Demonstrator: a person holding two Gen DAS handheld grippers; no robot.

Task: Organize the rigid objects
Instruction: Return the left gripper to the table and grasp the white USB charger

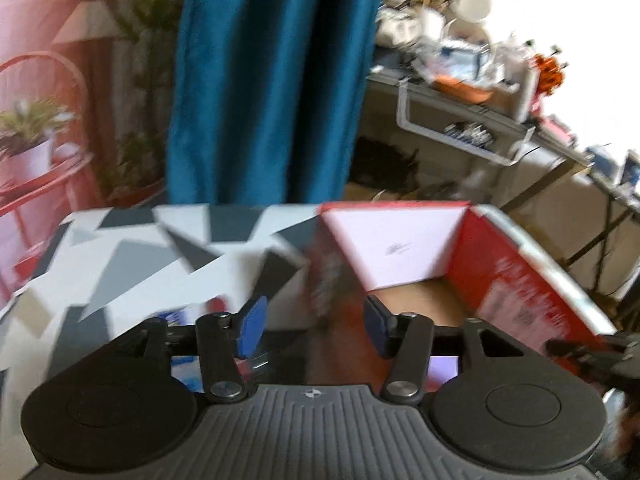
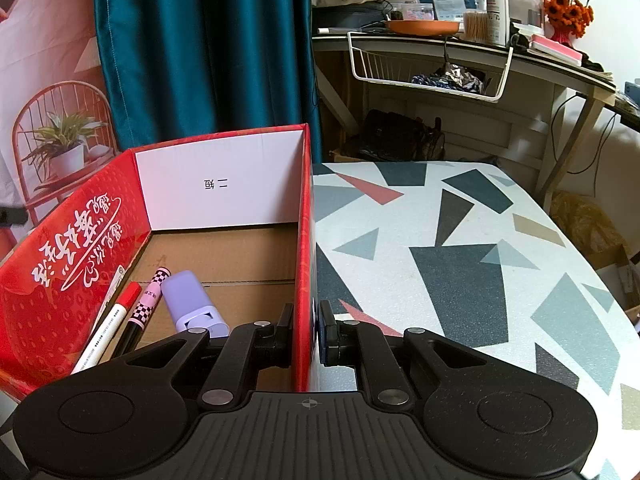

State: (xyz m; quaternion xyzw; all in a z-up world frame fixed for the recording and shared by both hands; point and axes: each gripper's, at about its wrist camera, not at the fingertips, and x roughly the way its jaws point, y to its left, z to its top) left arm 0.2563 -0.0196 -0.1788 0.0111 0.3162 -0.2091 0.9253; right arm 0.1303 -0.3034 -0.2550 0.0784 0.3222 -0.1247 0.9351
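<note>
A red cardboard box (image 2: 72, 264) with a brown floor stands open on the patterned table (image 2: 460, 240). Inside it lie a white marker with a red cap (image 2: 116, 320), a pink checkered pen (image 2: 146, 304) and a lavender rectangular case (image 2: 192, 300). My right gripper (image 2: 306, 324) is shut on the box's right wall, one finger inside and one outside. The left wrist view is blurred. There my left gripper (image 1: 315, 332) is open, its blue pads (image 1: 252, 332) astride the box's left wall (image 1: 328, 280). A blurred blue and white item (image 1: 180, 316) lies on the table beside it.
A teal curtain (image 2: 200, 48) hangs behind the table. At the back right a cluttered desk (image 2: 440, 40) holds a white wire basket (image 2: 428, 72) and orange flowers (image 2: 568, 4). A printed backdrop with a red chair and plant (image 2: 60, 140) fills the left.
</note>
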